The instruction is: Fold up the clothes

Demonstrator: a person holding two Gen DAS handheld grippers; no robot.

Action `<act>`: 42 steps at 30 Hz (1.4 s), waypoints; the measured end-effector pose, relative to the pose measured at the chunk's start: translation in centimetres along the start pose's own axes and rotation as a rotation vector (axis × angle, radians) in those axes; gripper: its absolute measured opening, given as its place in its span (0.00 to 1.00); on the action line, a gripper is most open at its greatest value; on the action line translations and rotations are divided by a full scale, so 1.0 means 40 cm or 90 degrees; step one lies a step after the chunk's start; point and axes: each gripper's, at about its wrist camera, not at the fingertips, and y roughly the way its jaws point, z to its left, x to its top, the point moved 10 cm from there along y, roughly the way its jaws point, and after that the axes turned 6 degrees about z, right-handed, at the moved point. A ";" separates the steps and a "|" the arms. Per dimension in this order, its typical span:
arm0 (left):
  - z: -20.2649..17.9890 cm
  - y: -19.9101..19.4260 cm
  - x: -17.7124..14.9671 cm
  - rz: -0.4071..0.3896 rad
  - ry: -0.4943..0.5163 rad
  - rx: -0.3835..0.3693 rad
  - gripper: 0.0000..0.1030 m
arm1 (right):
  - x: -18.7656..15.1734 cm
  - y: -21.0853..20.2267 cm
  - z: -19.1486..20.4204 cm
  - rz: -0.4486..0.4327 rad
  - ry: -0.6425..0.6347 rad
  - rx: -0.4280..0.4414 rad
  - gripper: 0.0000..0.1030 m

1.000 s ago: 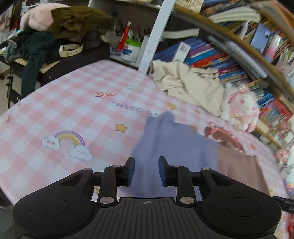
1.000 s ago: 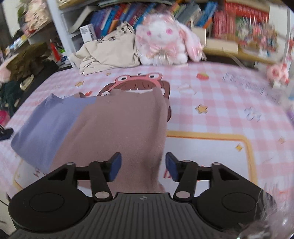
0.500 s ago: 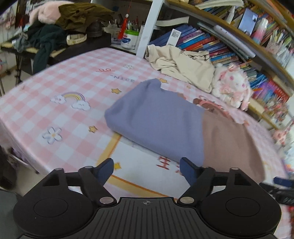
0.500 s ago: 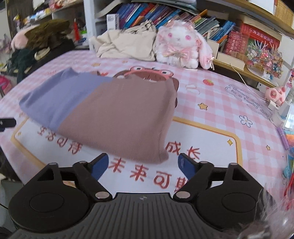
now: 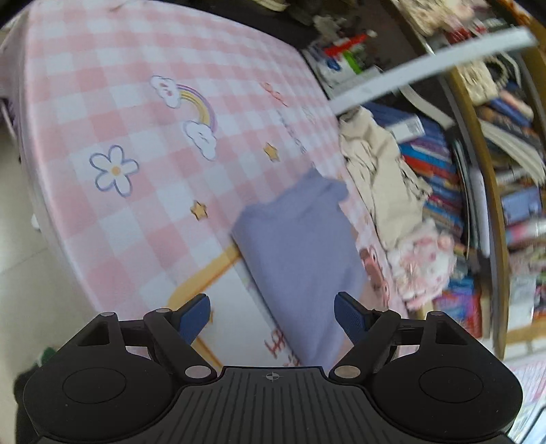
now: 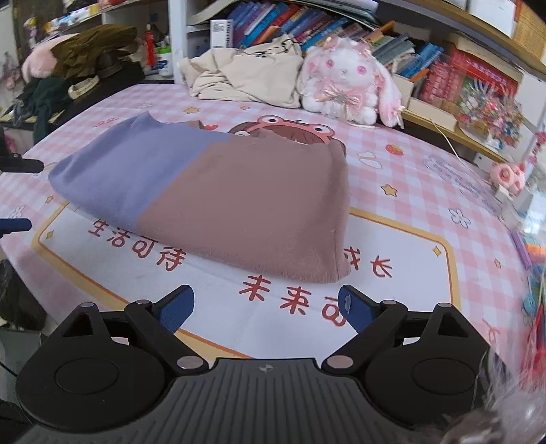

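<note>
Left wrist view: left gripper (image 5: 272, 316) jaws wide, nothing between; folded lilac-and-brown knit garment (image 5: 300, 252) just ahead. Risk: blue pad catches edge, fold opens.

Right wrist view: right gripper (image 6: 267, 309) jaws opening, empty; garment ahead on pink checked cartoon tablecloth (image 6: 409, 177). Beyond: cream cloth heap (image 6: 252, 77), white plush rabbit (image 6: 344, 82), crowded bookshelves (image 6: 426, 51).

A lived-in home room, likely a bedroom or study. Crammed bookshelves (image 6: 358, 30) and a plush rabbit (image 6: 344, 80) lie ahead of the hand-held gripper. A pink checked cartoon cloth (image 6: 409, 191) covers the tabletop.
</note>
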 end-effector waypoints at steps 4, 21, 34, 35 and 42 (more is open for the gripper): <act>0.015 0.017 0.048 0.000 -0.037 -0.007 0.78 | 0.000 -0.002 0.014 0.004 0.025 -0.012 0.89; 0.019 0.131 0.137 0.047 -0.065 -0.018 0.53 | -0.003 -0.014 0.041 0.011 0.099 -0.078 0.88; -0.062 0.100 0.179 -0.041 0.127 -0.003 0.12 | -0.001 -0.001 0.059 0.031 0.091 -0.094 0.87; -0.084 0.082 0.182 -0.059 0.163 -0.006 0.12 | 0.000 -0.001 0.059 0.030 0.090 -0.094 0.87; 0.011 0.083 0.217 -0.051 0.096 0.023 0.13 | 0.007 0.004 0.069 0.033 0.078 -0.091 0.86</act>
